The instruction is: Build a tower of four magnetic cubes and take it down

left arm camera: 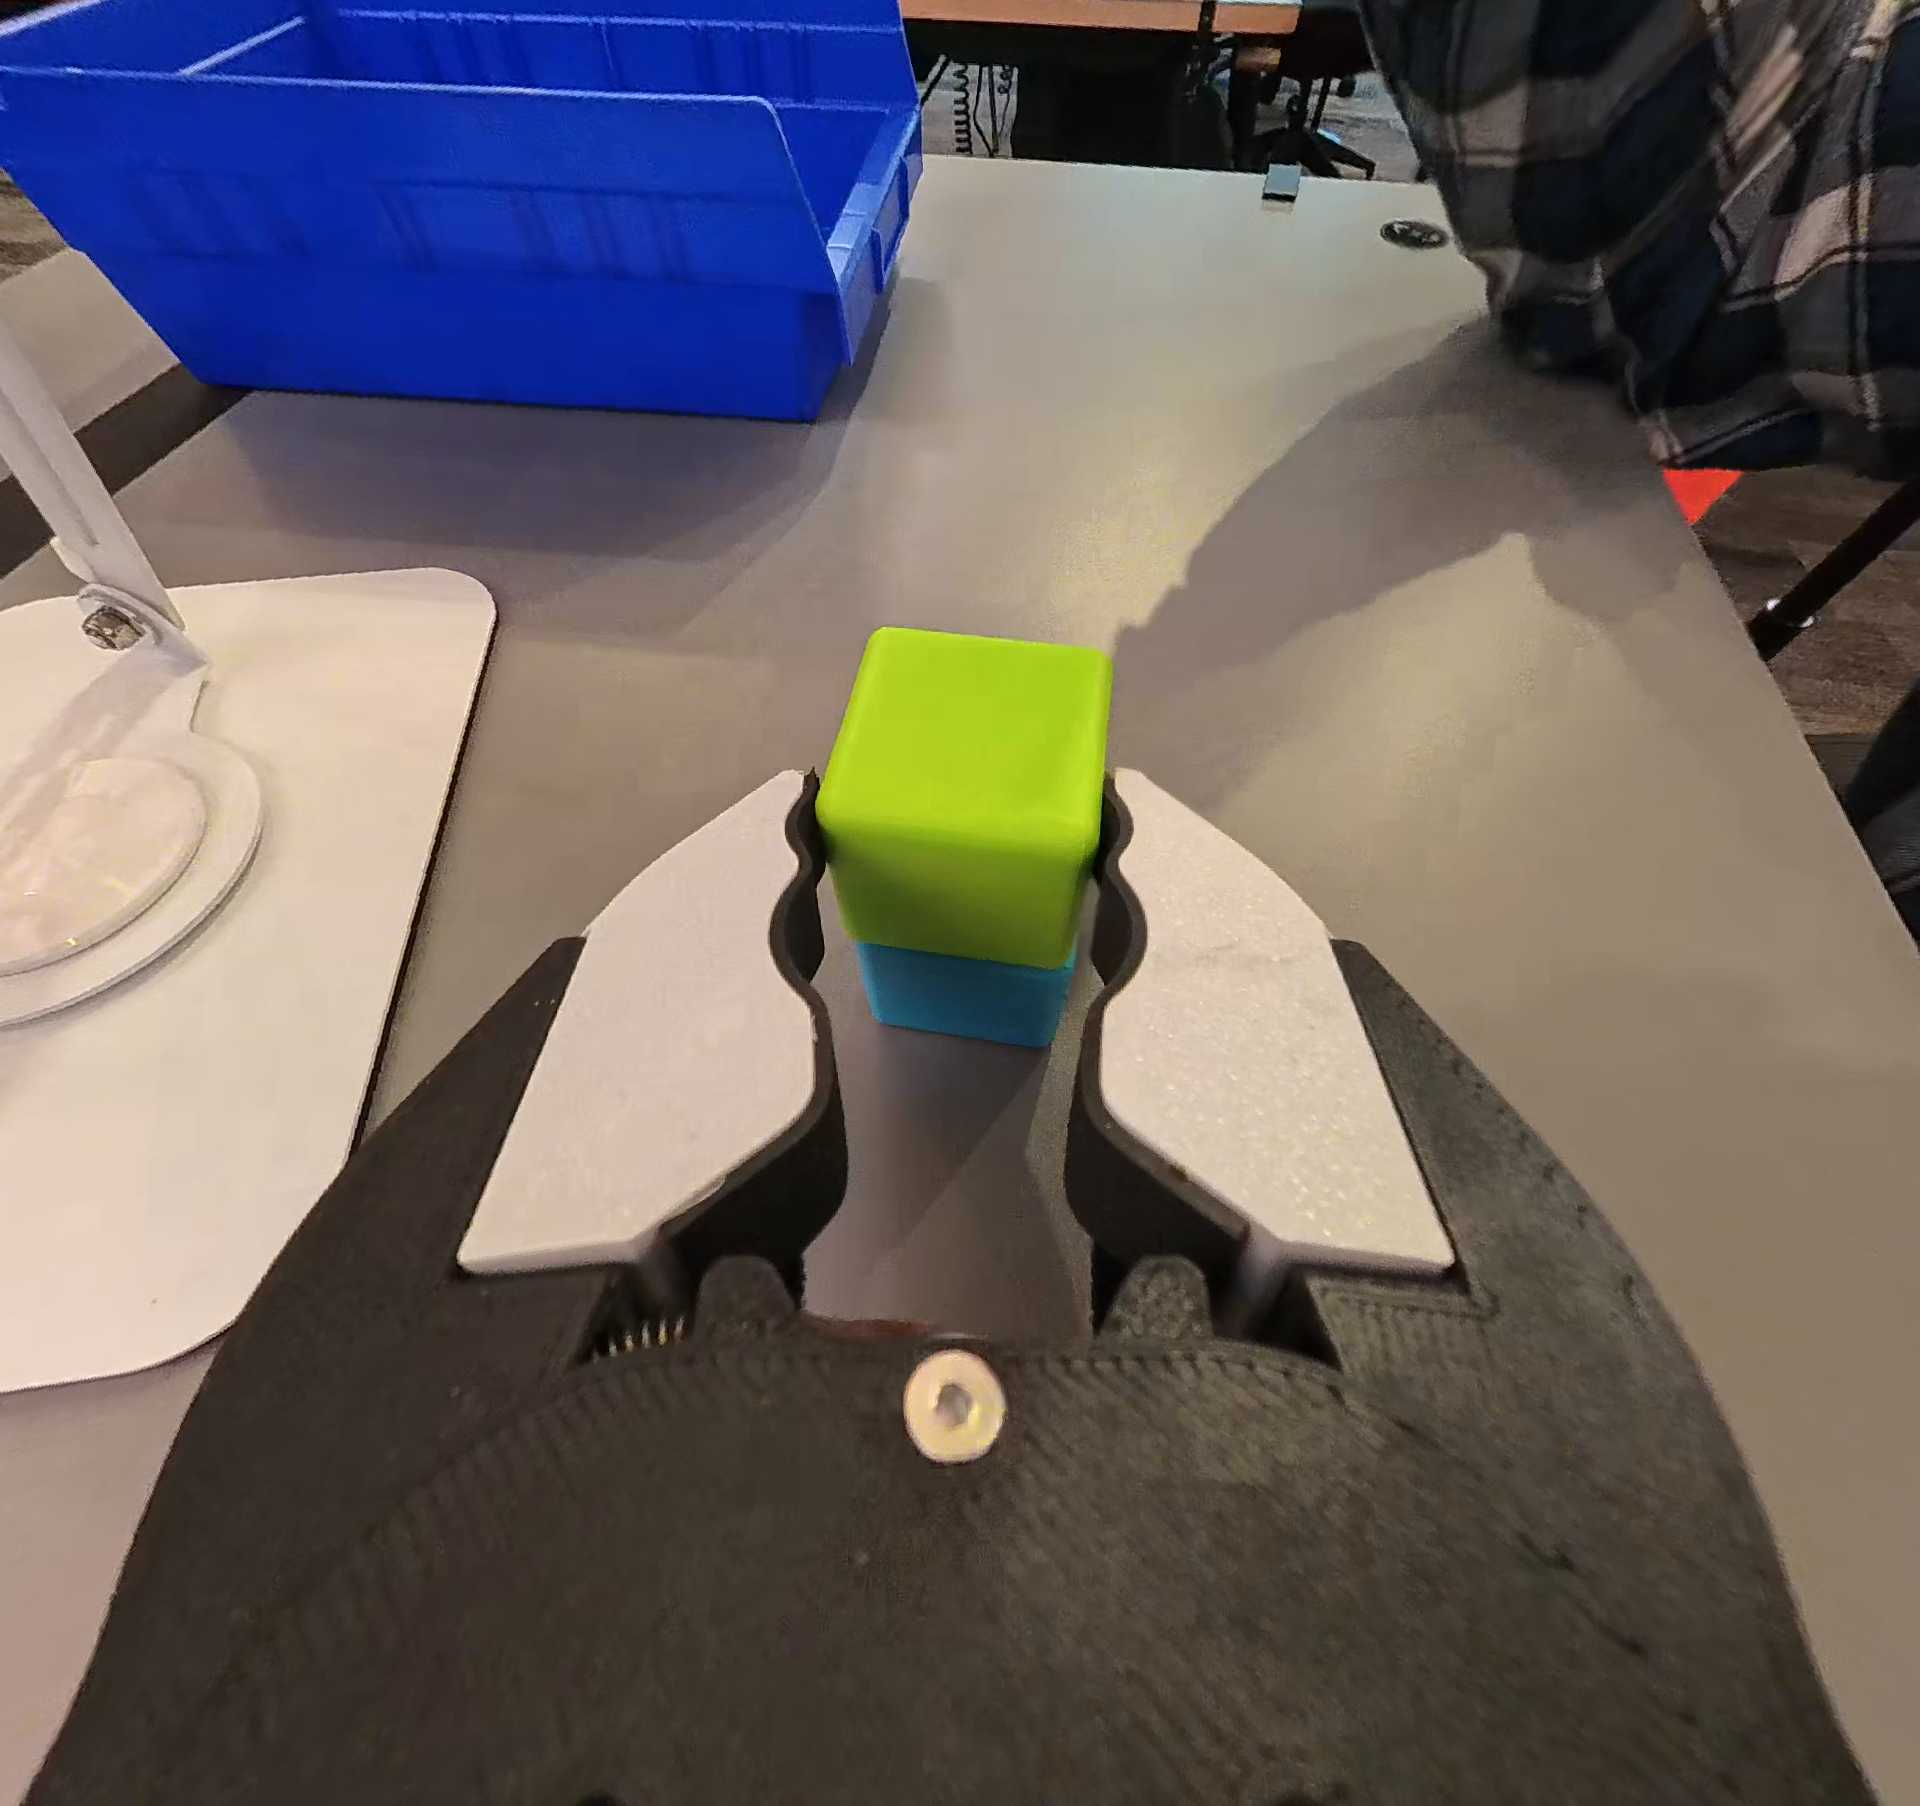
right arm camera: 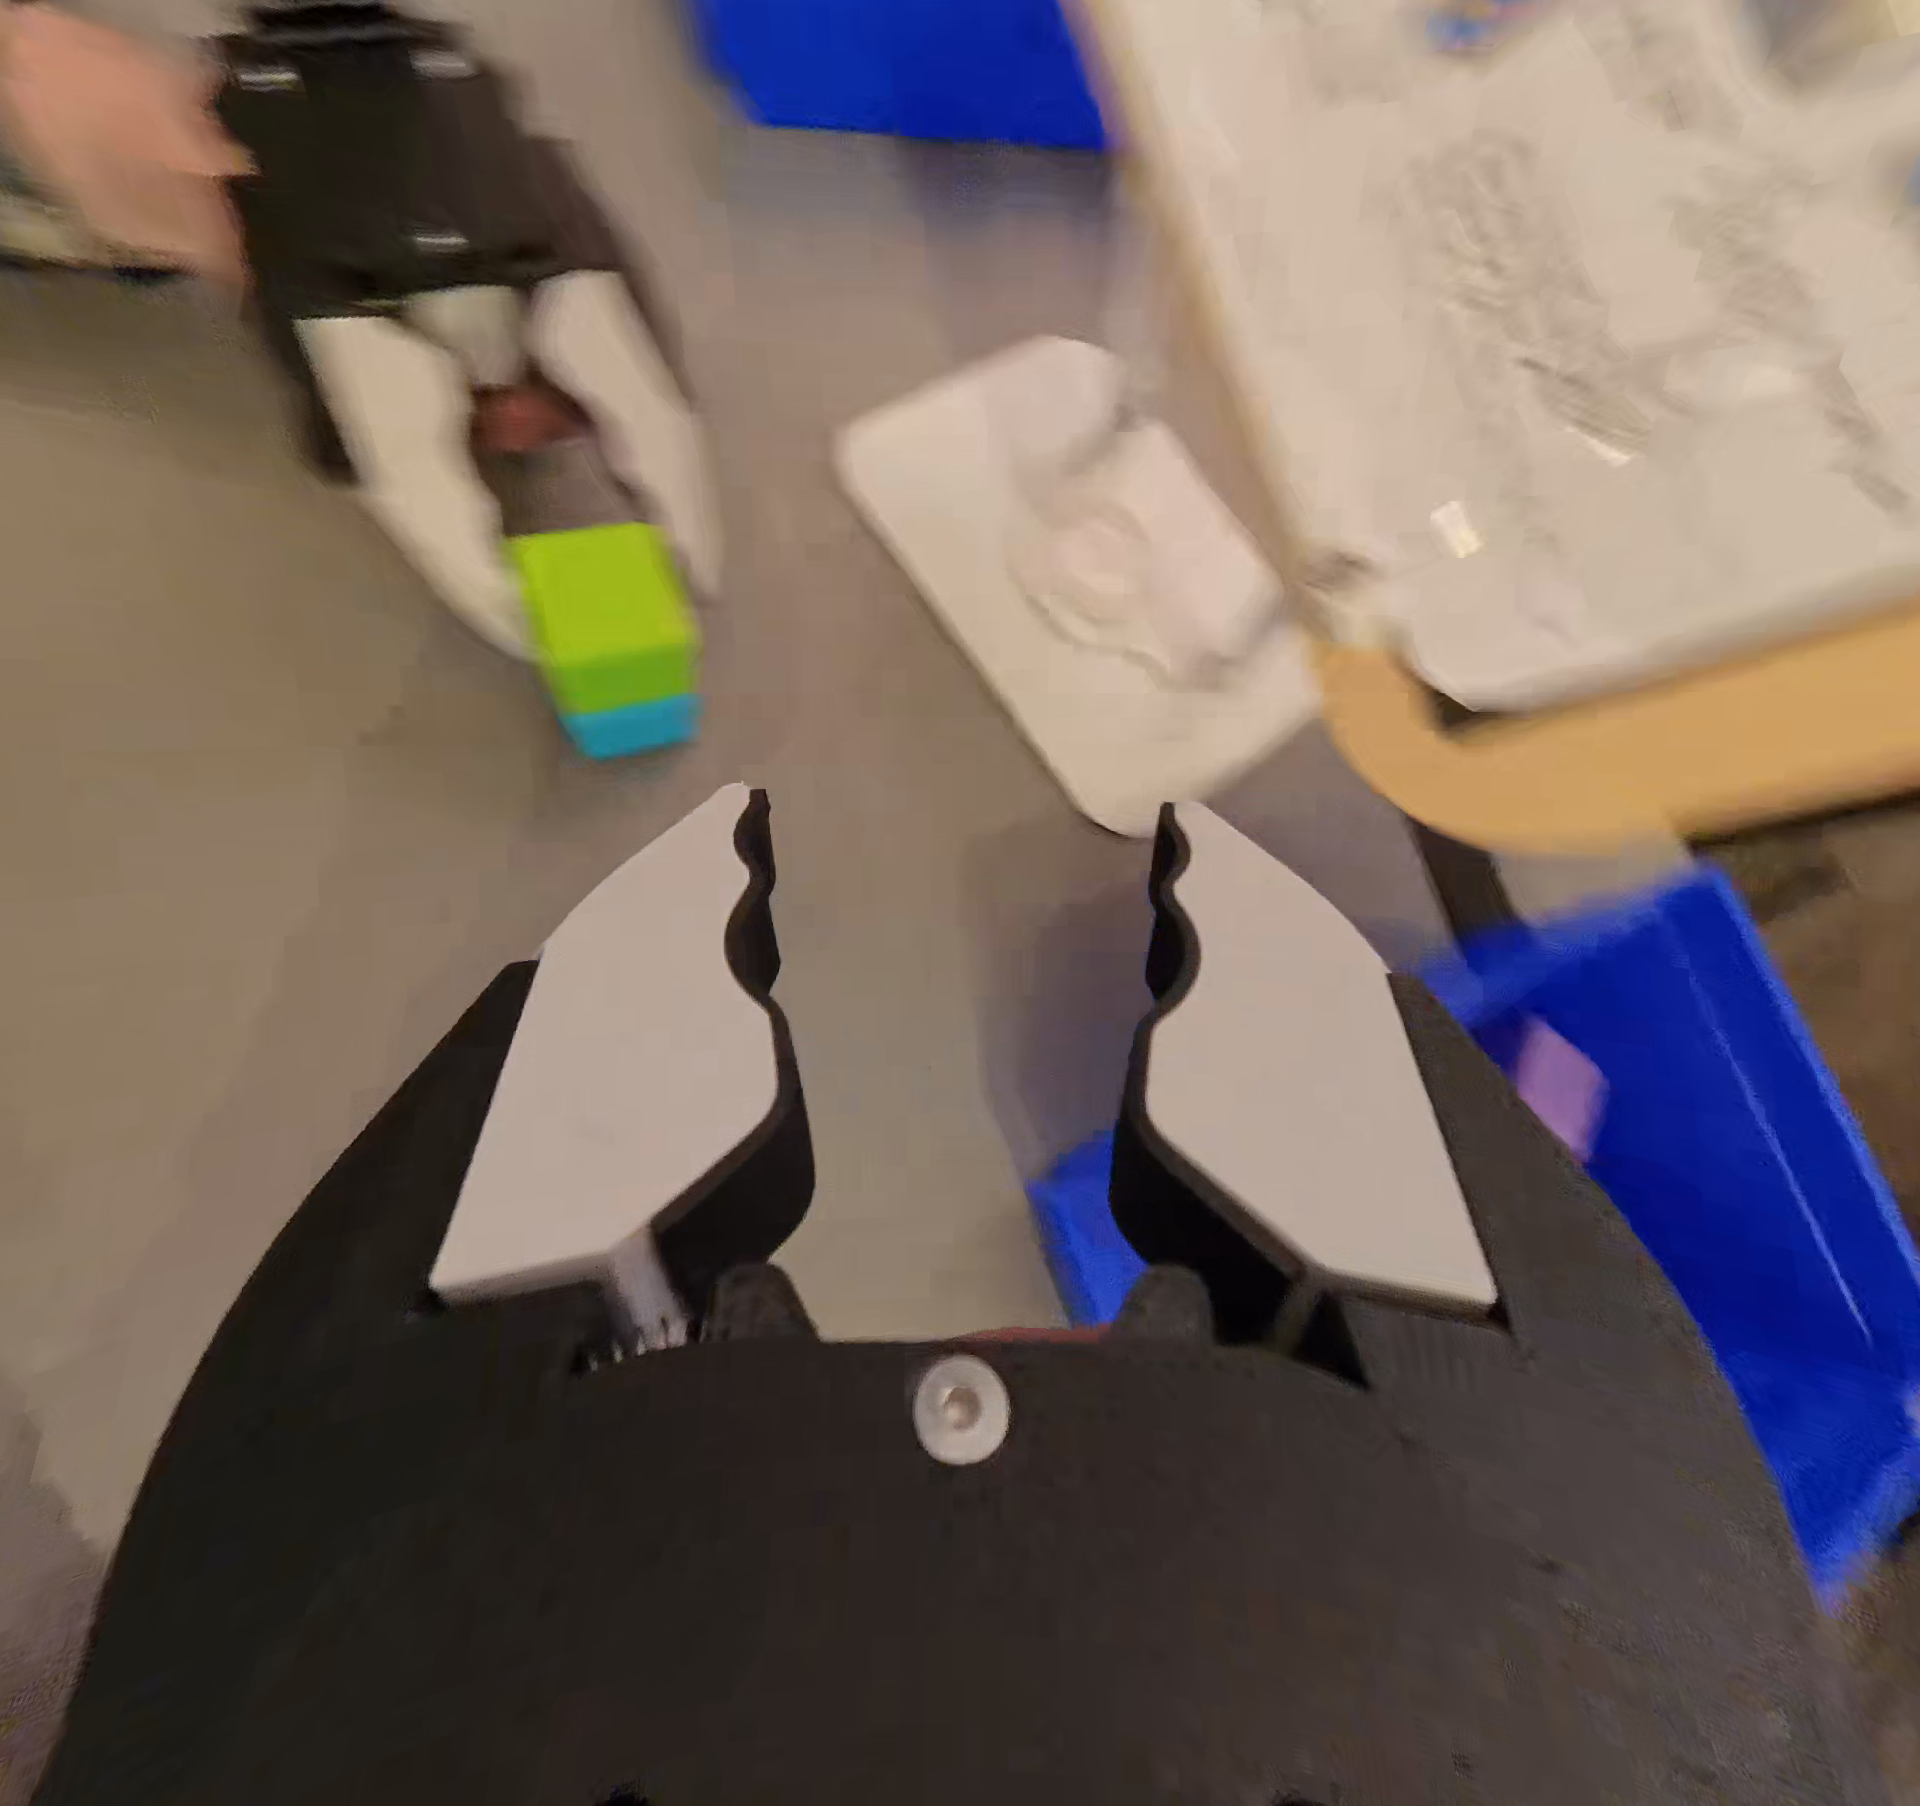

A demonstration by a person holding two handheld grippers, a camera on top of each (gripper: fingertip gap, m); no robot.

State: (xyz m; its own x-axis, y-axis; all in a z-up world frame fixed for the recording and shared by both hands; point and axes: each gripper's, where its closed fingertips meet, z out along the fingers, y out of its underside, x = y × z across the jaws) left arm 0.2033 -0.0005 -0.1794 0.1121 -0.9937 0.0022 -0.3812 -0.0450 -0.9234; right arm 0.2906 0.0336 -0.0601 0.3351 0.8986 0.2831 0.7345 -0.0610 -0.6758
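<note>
A lime green cube (left arm camera: 961, 780) sits on top of a light blue cube (left arm camera: 961, 1003) on the grey table (left arm camera: 1247, 717). My left gripper (left arm camera: 961, 792) is shut on the green cube, one finger on each side. The right wrist view, which is blurred by motion, shows this stack (right arm camera: 613, 634) with the left gripper (right arm camera: 613, 603) around its top. My right gripper (right arm camera: 961, 806) is open and empty, above the table to the near right of the stack. A purple cube (right arm camera: 1558, 1091) lies in a blue bin (right arm camera: 1714, 1237) at the right.
A large blue bin (left arm camera: 468, 198) stands at the back left of the table. A white stand base (left arm camera: 260, 925) lies to the left of the stack. A person's plaid sleeve (left arm camera: 1662, 146) hangs over the table's far right. The table edge runs along the right. Spacing between my two grippers at the tips: around 15 centimeters.
</note>
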